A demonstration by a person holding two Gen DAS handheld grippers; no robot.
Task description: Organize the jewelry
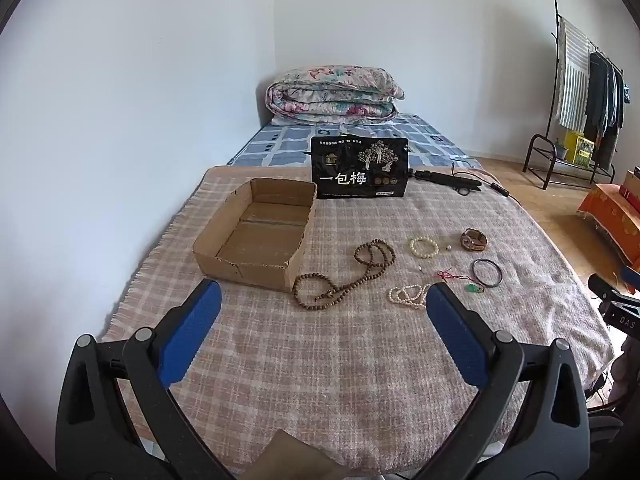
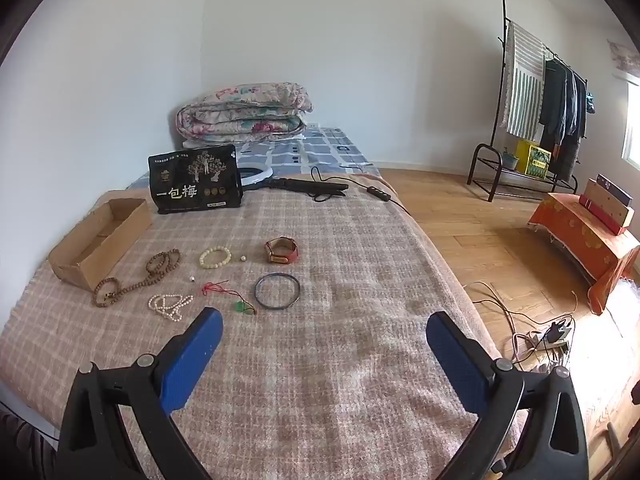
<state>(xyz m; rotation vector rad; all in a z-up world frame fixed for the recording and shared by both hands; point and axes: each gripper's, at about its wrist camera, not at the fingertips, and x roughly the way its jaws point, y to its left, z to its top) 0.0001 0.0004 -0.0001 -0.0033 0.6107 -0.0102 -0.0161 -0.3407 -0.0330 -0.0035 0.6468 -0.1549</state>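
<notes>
An empty cardboard box [image 1: 256, 228] [image 2: 100, 236] sits on the plaid blanket. Beside it lie a long brown bead necklace [image 1: 344, 276] [image 2: 136, 276], a cream bead bracelet [image 1: 423, 247] [image 2: 215, 257], a white pearl string [image 1: 408, 296] [image 2: 170, 305], a red-corded green pendant [image 1: 474, 289] [image 2: 240, 306], a dark bangle [image 1: 487, 273] [image 2: 277, 286] and a brown watch [image 1: 473, 239] [image 2: 282, 251]. My left gripper [image 1: 323, 298] hovers open, short of the necklace and pearls. My right gripper [image 2: 324, 330] hovers open over bare blanket, nearer than the bangle.
A black snack bag [image 1: 360, 168] [image 2: 196, 184] stands behind the box, with a dark tool and cable [image 2: 316, 188] to its right. A folded quilt [image 1: 332, 94] lies at the far end. The bed's right edge [image 2: 460, 280] drops to a wood floor with cables.
</notes>
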